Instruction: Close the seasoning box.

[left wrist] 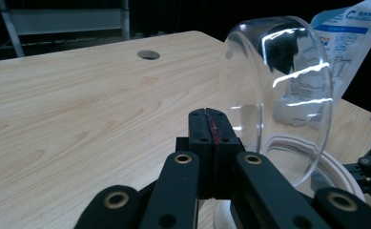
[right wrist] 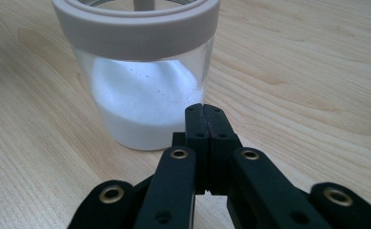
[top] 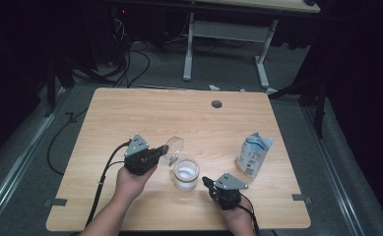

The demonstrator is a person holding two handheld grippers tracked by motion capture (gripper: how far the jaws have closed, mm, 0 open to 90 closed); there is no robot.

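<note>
A clear jar (top: 186, 176) with a pale rim holds white powder and stands near the table's front middle. Its clear round lid (top: 174, 146) stands tipped up at the jar's far-left side. My left gripper (top: 163, 151) is shut with its tips right beside the lid; in the left gripper view the lid (left wrist: 278, 86) rises just right of the shut left gripper (left wrist: 211, 119), with nothing between the jaws. My right gripper (top: 205, 180) is shut, just right of the jar. In the right gripper view the jar (right wrist: 140, 95) stands close beyond the shut right gripper (right wrist: 203, 112), apart from it.
A white and blue pouch (top: 254, 155) stands upright on the wooden table (top: 130, 113) to the right of the jar. A round cable hole (top: 216, 104) sits near the far edge. Beyond the table are a desk frame (top: 228, 44) and floor cables.
</note>
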